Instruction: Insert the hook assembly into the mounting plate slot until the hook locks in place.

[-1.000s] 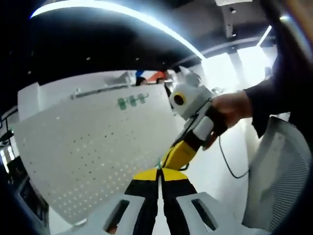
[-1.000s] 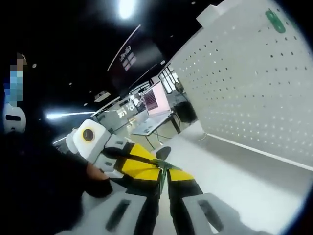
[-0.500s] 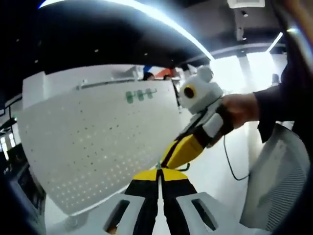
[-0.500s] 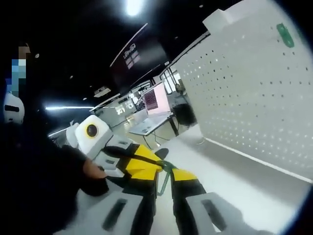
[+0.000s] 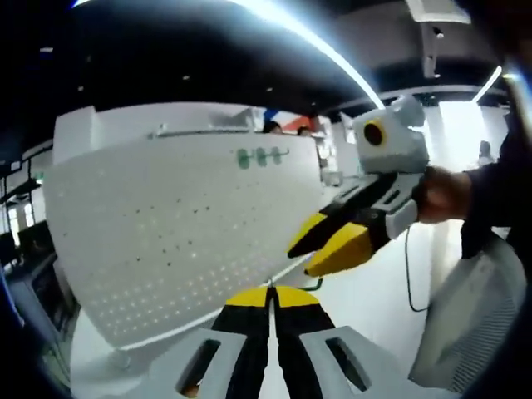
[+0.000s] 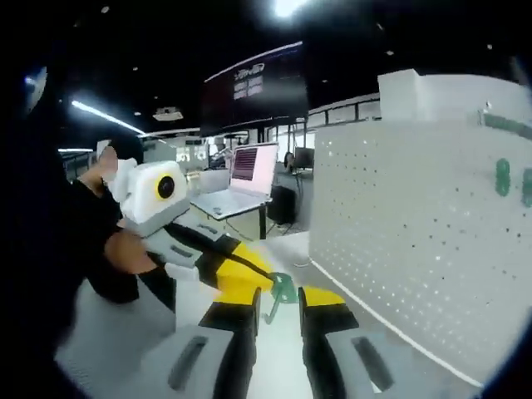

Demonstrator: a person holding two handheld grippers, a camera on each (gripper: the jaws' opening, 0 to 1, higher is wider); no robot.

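A small green hook assembly [image 6: 281, 291] sticks out of the tip of my left gripper [image 6: 264, 281], which is shut on it. In the left gripper view the same gripper [image 5: 271, 291] has its yellow jaws pressed together, and a thin green wire of the hook [image 5: 310, 287] shows just right of them. My right gripper [image 5: 311, 256] hangs open a little above and right of that tip, apart from the hook. Its own jaws [image 6: 280, 299] stand spread on either side of the hook. The white perforated mounting plate [image 5: 166, 241] stands upright behind, with green hooks [image 5: 262, 156] near its top edge.
A person's hand [image 5: 445, 195] holds the right gripper. A white mesh chair [image 5: 470, 332] and a dark cable [image 5: 409, 278] are at the right. A laptop [image 6: 251, 170] sits on a desk beyond the plate [image 6: 416, 241]. The white tabletop [image 6: 108, 349] lies below.
My right gripper has opened, let go of the hook and drawn back up and to the right. The left gripper stays shut on the hook. Both cameras have swung toward the plate.
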